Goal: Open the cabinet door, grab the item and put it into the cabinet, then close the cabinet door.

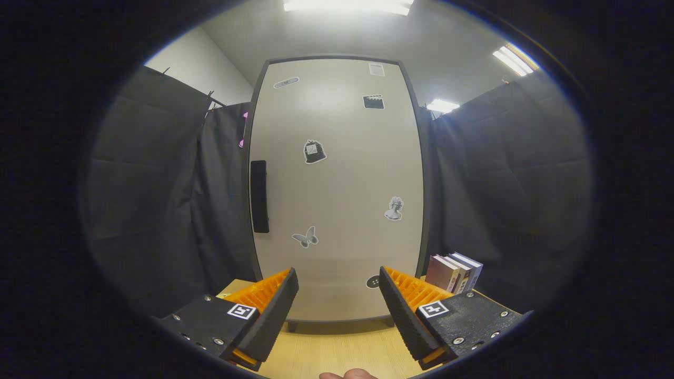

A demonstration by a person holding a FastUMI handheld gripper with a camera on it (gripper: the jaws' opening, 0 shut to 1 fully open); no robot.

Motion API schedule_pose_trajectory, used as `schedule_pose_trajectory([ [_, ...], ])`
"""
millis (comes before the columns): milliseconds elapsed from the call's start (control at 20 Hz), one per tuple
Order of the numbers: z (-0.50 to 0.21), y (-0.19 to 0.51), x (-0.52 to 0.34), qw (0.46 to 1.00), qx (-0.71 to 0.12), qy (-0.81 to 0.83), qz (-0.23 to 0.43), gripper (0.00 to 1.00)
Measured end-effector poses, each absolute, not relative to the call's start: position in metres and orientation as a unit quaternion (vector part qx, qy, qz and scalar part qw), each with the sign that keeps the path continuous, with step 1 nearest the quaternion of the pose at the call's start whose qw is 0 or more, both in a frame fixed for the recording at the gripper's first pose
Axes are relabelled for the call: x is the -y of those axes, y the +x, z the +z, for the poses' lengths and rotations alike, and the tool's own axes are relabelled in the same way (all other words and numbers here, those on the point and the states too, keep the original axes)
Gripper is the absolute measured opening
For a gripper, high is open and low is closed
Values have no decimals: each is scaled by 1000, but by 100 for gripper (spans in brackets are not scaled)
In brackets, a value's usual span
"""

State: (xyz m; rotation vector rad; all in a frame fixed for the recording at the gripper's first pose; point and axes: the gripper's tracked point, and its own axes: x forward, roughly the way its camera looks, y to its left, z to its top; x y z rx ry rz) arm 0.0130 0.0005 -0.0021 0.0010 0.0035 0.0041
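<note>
A tall pale cabinet (337, 189) stands on the wooden table straight ahead of me, its door shut and dotted with small stickers. A dark vertical handle (259, 196) sits on the door's left side, above and beyond my left finger. A few books (454, 272) stand upright just right of the cabinet, beyond my right finger. My gripper (338, 289) is open, its fingers spread wide with nothing between them, a short way in front of the door's lower part.
The wooden table (337, 352) runs under my fingers up to the cabinet's base. Black cloth walls close in on both sides of the cabinet. A bit of a person's hand (348, 375) shows below the fingers.
</note>
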Motion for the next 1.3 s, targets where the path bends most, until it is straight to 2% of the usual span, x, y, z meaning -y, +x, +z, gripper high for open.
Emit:
schedule_pose_trajectory([
  [1300,42,139,-125,995,-2,10,95,94],
])
